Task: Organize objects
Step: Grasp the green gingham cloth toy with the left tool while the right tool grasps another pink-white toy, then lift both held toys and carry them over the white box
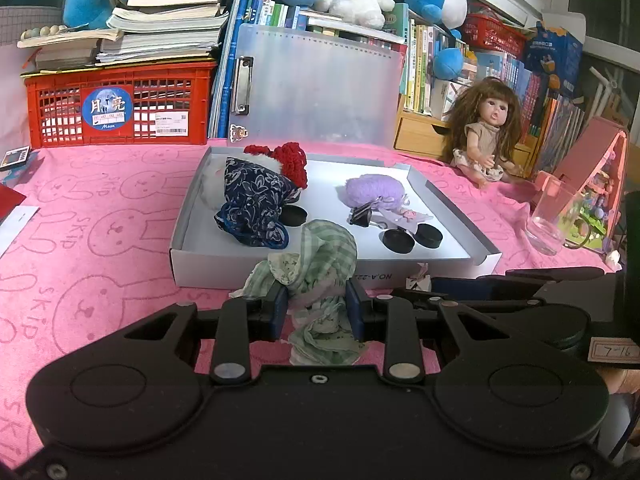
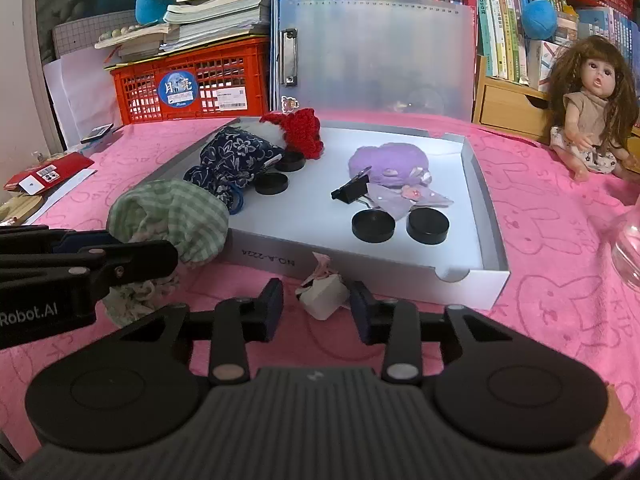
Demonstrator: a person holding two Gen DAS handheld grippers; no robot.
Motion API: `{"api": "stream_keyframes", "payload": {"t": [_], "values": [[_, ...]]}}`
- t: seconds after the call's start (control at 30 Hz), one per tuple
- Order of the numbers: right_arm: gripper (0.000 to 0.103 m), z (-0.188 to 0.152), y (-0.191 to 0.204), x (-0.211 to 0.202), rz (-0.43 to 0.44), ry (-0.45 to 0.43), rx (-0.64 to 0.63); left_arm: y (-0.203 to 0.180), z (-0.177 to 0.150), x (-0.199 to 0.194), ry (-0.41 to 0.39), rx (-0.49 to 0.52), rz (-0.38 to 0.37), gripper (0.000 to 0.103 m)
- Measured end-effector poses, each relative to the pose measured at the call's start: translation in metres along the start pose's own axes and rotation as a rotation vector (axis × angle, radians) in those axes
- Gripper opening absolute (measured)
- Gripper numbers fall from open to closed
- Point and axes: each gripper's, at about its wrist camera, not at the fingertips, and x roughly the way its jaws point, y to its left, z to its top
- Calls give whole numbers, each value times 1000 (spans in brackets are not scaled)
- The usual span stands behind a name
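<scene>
The left gripper clamps a green cloth near the tray, while the right gripper, narrowed, brackets a white tag, grip unclear.

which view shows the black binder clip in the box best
The right wrist view: the black binder clip lies unobstructed on the white box floor before the purple plush. In the left wrist view it appears smaller and sits just past the green checked cloth.
</scene>
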Motion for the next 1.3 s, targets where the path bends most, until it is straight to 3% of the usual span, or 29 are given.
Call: {"api": "stream_keyframes", "payload": {"t": [0.53, 1.3], "values": [[33, 0, -2, -21, 3, -33, -9, -1, 7, -7, -19, -3, 19, 29], [34, 29, -22, -45, -41, -111, 24, 9, 49, -5, -89, -37, 18, 29]]}}
